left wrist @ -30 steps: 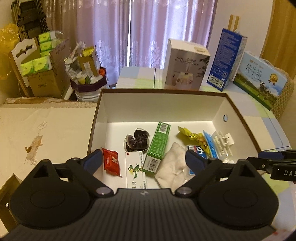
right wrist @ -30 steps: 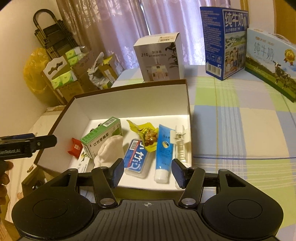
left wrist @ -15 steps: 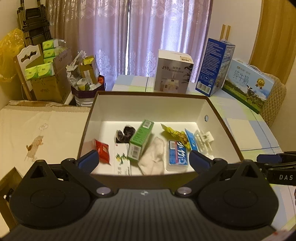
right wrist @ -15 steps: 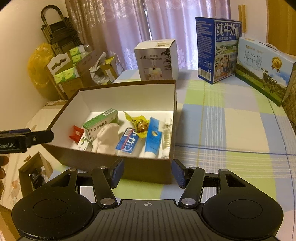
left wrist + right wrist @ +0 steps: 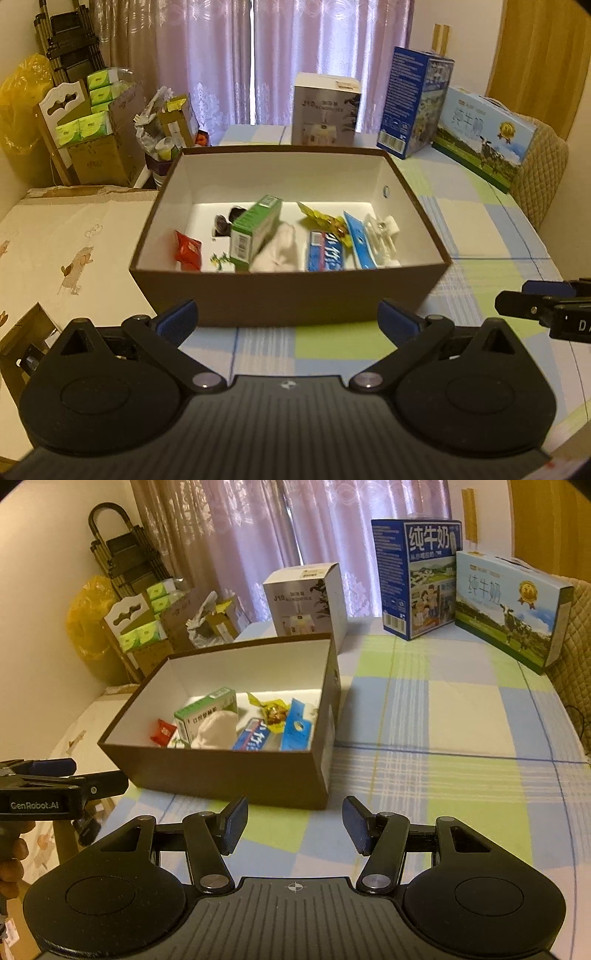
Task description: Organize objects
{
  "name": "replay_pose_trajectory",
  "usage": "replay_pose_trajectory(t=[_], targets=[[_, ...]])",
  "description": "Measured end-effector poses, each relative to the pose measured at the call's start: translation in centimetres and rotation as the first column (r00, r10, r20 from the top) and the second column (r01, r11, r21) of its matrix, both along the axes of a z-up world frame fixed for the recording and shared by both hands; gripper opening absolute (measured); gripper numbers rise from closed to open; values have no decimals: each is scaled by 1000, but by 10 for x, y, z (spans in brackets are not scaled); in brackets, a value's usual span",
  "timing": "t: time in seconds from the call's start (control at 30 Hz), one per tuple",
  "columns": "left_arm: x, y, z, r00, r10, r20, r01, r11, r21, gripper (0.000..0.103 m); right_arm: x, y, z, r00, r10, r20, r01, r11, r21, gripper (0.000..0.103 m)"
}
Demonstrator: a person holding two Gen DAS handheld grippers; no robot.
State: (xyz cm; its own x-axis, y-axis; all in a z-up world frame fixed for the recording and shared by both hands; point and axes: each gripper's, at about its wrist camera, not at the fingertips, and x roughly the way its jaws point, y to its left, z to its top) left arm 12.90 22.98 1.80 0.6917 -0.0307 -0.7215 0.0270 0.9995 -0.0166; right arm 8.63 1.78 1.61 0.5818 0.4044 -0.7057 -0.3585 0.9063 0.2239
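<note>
I see the box (image 5: 288,291), brown outside and white inside, standing open at the left edge of the tabletop (image 5: 461,716), which wears a checked cloth. Inside it, from left to right in the left wrist view, lie a red sachet (image 5: 188,250), a green carton (image 5: 255,227) leaning on a white cloth (image 5: 279,251), a blue pack (image 5: 325,254), a yellow wrapper (image 5: 321,221), a blue tube (image 5: 360,240) and a white clip (image 5: 382,236) against the right wall. A dark round thing (image 5: 227,221) sits behind the carton; I cannot tell what it is. A small white card (image 5: 221,254) lies flat between the sachet and the carton.

My left tongs (image 5: 288,321) hang just in front of the box's near wall, at the tabletop's left edge. Their jaws have just been opening and now stand spread wide with nothing between them. My right tongs (image 5: 295,825) hover over the cloth beside the box's near right corner, jaws partly apart and empty, gripping nothing. In the right wrist view the left tongs show at the left border, with fingers (image 5: 13,853) of the hand that carries them below.

Behind the box, toward the far edge of the tabletop, stands a white carton (image 5: 306,602). To its right at the far right corner stand two milk cases, a tall blue one (image 5: 417,576) and a pale one (image 5: 513,609) just beside it. Past the tabletop's left edge I see stacked cardboard boxes (image 5: 99,147) and pale curtains (image 5: 295,59).
</note>
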Motion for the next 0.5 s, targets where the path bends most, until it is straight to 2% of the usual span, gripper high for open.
replay_pose_trajectory(t=[0.5], targets=[[-61, -56, -5, 999, -47, -22, 46, 999, -23, 102, -55, -47, 2, 1000, 1, -17, -1, 1000, 0, 54]])
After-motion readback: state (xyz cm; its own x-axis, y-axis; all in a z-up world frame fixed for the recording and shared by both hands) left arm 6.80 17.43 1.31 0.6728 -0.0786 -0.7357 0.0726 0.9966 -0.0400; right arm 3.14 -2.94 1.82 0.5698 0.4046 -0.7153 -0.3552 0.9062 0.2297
